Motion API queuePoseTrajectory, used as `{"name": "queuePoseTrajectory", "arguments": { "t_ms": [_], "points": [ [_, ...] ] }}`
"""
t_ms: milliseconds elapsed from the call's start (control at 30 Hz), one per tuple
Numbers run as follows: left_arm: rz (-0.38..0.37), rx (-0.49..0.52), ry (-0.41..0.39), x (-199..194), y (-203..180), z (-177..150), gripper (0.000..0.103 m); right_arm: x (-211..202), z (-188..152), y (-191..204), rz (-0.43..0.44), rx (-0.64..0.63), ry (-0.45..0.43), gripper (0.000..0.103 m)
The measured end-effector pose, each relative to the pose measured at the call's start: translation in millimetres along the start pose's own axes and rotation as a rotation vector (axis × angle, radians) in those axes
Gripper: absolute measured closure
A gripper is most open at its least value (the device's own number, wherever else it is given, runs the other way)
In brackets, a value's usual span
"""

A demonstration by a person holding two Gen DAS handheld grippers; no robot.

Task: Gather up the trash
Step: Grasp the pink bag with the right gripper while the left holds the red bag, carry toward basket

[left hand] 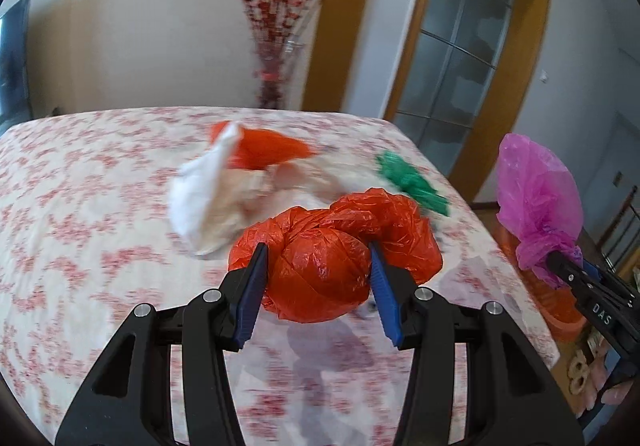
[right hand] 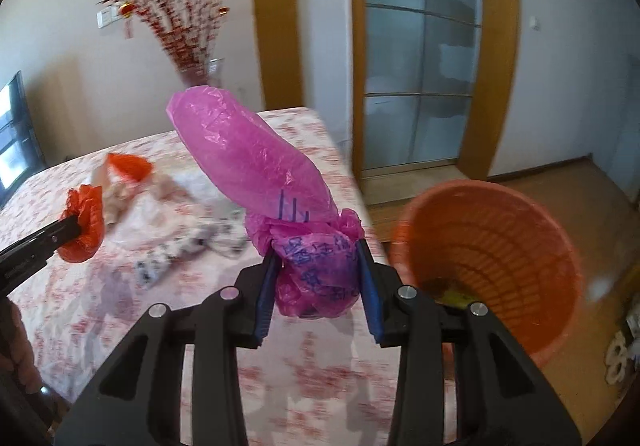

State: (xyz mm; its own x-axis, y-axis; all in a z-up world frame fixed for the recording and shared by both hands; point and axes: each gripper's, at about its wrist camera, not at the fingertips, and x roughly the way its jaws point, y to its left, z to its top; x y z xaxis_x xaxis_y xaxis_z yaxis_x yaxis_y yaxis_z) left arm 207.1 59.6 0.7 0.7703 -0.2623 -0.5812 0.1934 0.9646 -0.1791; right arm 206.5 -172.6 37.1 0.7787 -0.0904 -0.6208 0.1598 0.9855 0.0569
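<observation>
My left gripper (left hand: 318,258) is shut on a crumpled red plastic bag (left hand: 332,258) and holds it above the table; the bag also shows in the right wrist view (right hand: 82,226). My right gripper (right hand: 316,258) is shut on a pink plastic bag (right hand: 260,173) with blue writing, held above the table's right edge; the bag also shows in the left wrist view (left hand: 536,201). An orange waste basket (right hand: 492,258) stands on the floor to the right of the table, just right of the pink bag. More trash lies on the table: a white bag (left hand: 208,197), an orange bag (left hand: 264,149), a green bag (left hand: 412,181).
The table (left hand: 80,226) has a red-patterned white cloth. A vase of red branches (left hand: 272,45) stands behind it by the wall. A glass sliding door (right hand: 420,57) with wood frame is at the right. Slippers (right hand: 618,358) lie on the floor near the basket.
</observation>
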Motion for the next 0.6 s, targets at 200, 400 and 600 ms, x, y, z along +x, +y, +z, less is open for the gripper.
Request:
{"name": "queuePoseTrajectory", "arguments": {
  "t_ms": [200,400,600],
  "points": [
    [-0.08,0.035,0.012,11,-41,3,0.054,-9,-2,-40,-0.087,0.061,-0.024,0.066],
    [-0.157,0.074,0.017,20,-84,5,0.054,-13,-3,-77,-0.152,0.123,-0.041,0.066],
    [-0.229,0.108,0.033,33,-128,3,0.054,-17,-9,-111,-0.217,0.179,-0.057,0.066]
  ]
}}
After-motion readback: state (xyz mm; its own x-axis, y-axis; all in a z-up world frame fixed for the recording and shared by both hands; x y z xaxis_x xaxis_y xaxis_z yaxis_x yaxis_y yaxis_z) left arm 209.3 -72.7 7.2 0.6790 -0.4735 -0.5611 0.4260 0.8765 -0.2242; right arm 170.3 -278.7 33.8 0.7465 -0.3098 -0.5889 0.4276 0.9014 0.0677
